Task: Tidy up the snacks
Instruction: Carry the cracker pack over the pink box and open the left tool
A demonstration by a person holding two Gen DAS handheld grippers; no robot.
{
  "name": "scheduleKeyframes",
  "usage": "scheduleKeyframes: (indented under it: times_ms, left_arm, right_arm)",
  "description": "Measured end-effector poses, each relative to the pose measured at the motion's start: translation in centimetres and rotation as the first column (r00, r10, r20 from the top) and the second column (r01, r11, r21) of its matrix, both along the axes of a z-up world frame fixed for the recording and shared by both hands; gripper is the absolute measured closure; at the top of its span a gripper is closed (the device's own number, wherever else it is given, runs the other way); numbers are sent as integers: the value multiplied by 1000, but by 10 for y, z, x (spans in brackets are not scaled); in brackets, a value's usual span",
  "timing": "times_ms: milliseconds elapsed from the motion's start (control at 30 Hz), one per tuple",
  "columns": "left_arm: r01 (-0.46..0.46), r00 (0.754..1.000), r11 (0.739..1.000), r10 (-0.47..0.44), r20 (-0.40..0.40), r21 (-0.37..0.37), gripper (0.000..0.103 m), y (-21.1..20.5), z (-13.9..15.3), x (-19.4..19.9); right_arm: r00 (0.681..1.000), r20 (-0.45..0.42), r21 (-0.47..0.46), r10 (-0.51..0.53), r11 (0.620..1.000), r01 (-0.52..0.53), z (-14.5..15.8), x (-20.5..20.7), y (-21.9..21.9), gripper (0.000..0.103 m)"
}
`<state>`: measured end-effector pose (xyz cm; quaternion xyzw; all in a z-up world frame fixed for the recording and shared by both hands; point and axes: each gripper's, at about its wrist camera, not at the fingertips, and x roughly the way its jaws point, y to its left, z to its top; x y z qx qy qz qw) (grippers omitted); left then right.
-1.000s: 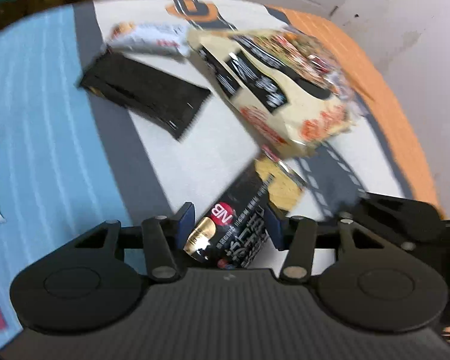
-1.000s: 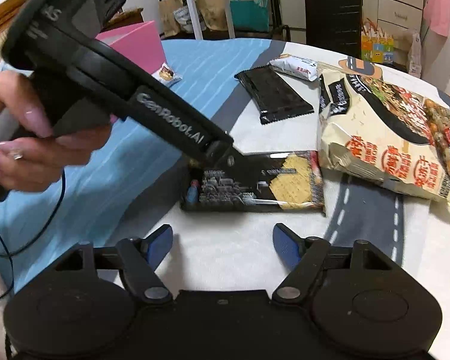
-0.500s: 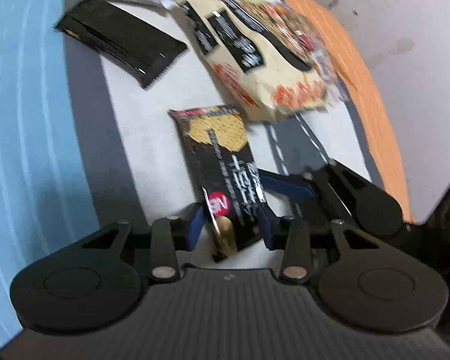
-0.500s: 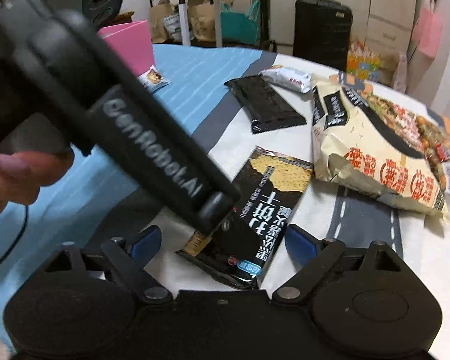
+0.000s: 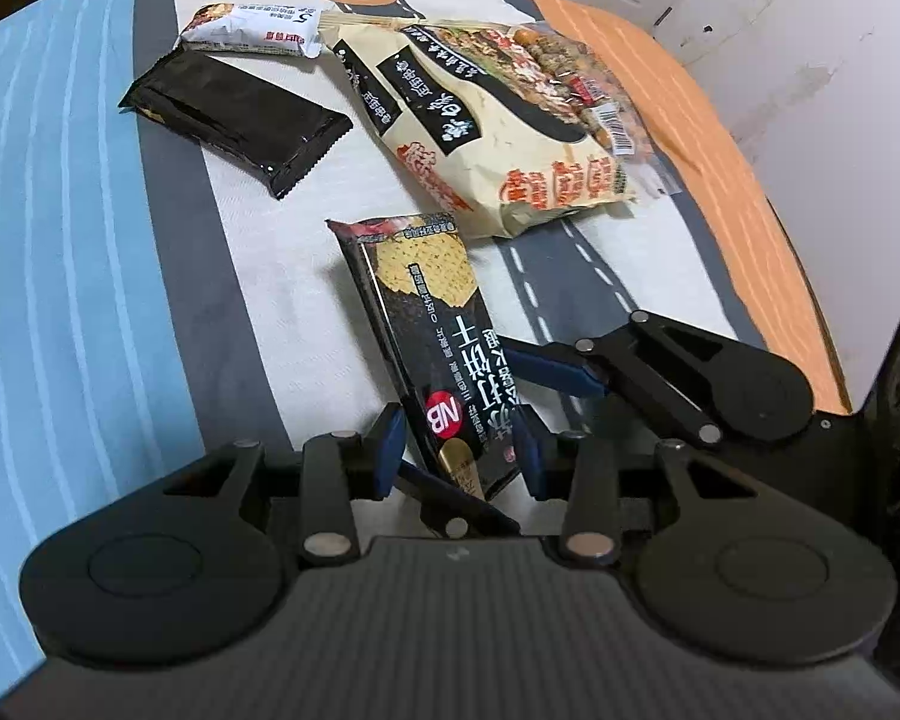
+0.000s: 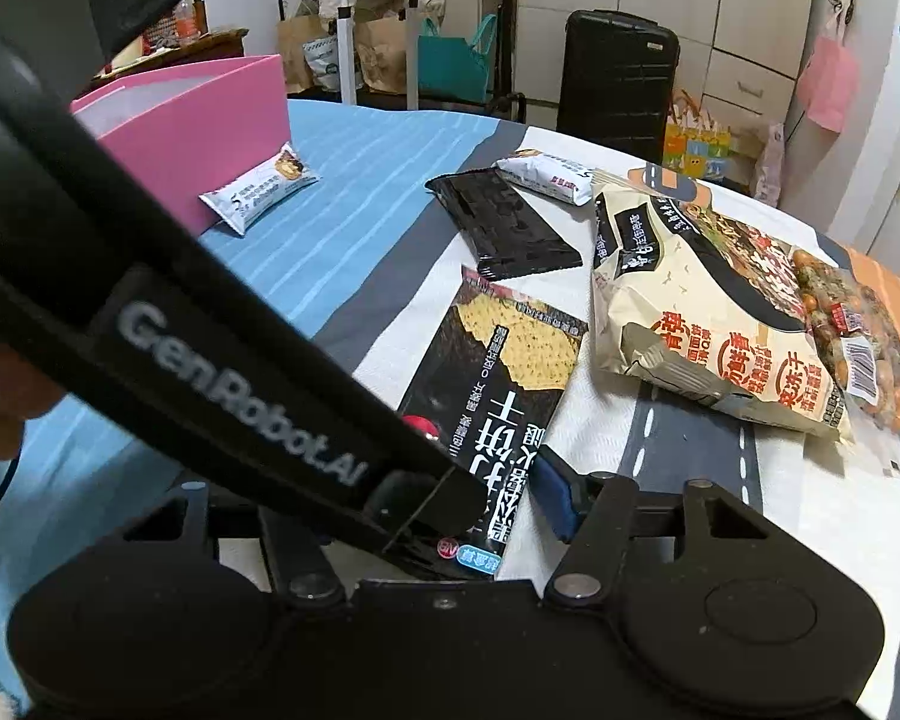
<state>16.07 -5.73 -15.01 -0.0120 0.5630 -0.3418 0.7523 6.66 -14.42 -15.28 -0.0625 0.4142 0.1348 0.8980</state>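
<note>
A long black cracker packet (image 5: 432, 330) lies on the white part of the table cloth, its near end between the fingers of my left gripper (image 5: 459, 450), which is shut on it. The packet also shows in the right wrist view (image 6: 498, 372). My right gripper (image 6: 468, 504) is open, straddling the same packet end; its right blue fingertip (image 6: 555, 492) sits beside the packet, the left one is hidden behind the left gripper's body (image 6: 222, 372). A big cream snack bag (image 5: 498, 120), a plain black packet (image 5: 234, 114) and a small white packet (image 5: 252, 30) lie further off.
A pink box (image 6: 192, 120) stands at the table's far left with another small white packet (image 6: 258, 186) leaning against it. The table edge curves away on the right over the orange strip (image 5: 720, 150). A black suitcase (image 6: 618, 84) and bags stand behind the table.
The left gripper has turned the cracker packet from crosswise to lengthwise and pulled it nearer. The right gripper has moved in around the packet's near end.
</note>
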Motion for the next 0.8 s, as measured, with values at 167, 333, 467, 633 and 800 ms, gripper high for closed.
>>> scheduleKeyframes:
  times_ms: [167, 333, 467, 633, 800]
  left_arm:
    - [-12, 1000, 1000, 12, -4, 4, 66, 7, 14, -11]
    - [-21, 1000, 1000, 21, -1, 18, 66, 15, 27, -22]
    - [-24, 1000, 998, 24, -3, 53, 66, 22, 39, -36]
    - [-60, 998, 997, 60, 1, 52, 66, 40, 52, -55]
    - [-126, 992, 991, 126, -4, 54, 68, 61, 69, -66]
  right_arm:
    - [999, -31, 61, 15, 998, -13, 12, -3, -2, 39]
    - [998, -28, 48, 55, 997, -53, 23, -11, 7, 39]
    - [993, -55, 67, 108, 992, -104, 35, -17, 14, 39]
    - [984, -45, 49, 174, 984, -172, 48, -33, 29, 39]
    - [966, -50, 30, 254, 967, -253, 63, -32, 47, 39]
